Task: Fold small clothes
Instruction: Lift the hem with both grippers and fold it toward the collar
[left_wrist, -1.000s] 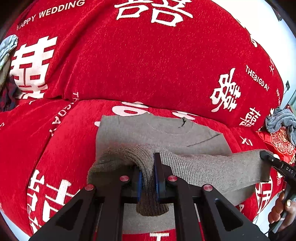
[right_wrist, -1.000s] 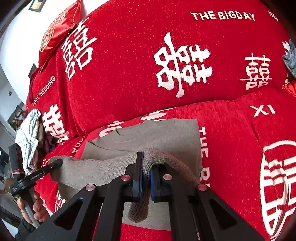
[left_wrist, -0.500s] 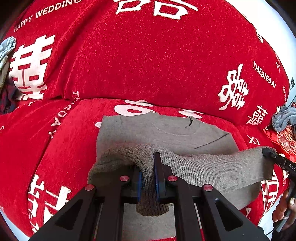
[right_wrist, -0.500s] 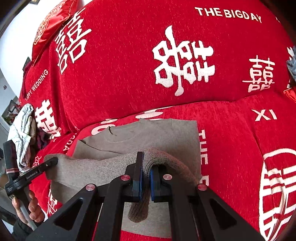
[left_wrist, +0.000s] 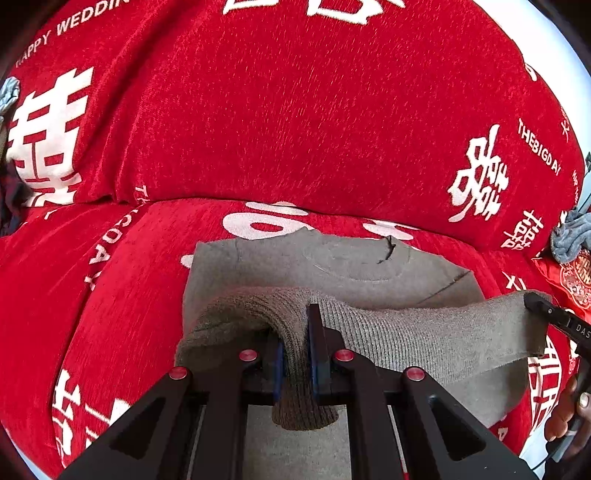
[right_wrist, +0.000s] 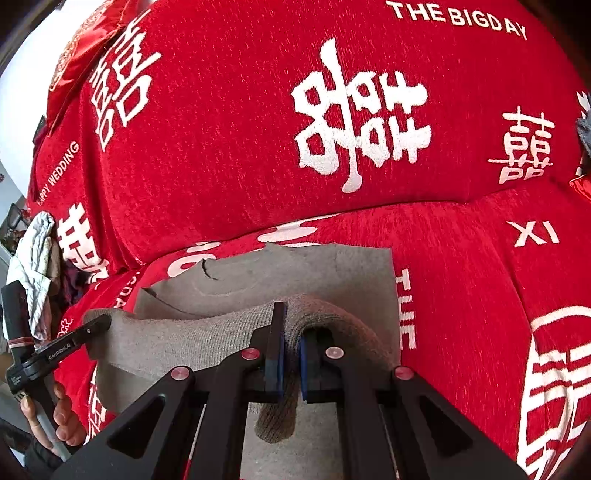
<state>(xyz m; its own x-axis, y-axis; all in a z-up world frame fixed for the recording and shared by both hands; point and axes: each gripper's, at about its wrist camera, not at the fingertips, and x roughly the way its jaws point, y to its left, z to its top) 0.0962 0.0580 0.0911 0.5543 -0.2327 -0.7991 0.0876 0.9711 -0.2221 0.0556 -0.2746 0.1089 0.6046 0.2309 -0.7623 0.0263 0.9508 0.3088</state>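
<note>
Both grippers have carried the lifted hem a little further toward the collar than a second ago, and more of the sofa seat shows beneath. Left gripper (left_wrist: 295, 363): jaws pressed together, pinching a bunched ribbed corner of the grey sweater (left_wrist: 332, 266). Sweater body lies flat on the red sofa cover (left_wrist: 258, 129), collar toward the backrest; bottom hem raised and stretched taut between the two grippers. Right gripper (right_wrist: 290, 365): also clamped tight, pinching the opposite hem corner, knit hanging below its pads. Step in hand, as I judge it: folding the bottom half up over the top. Next move calls for both grippers to travel level, lower the hem near the collar with edges aligned, then release together.
</note>
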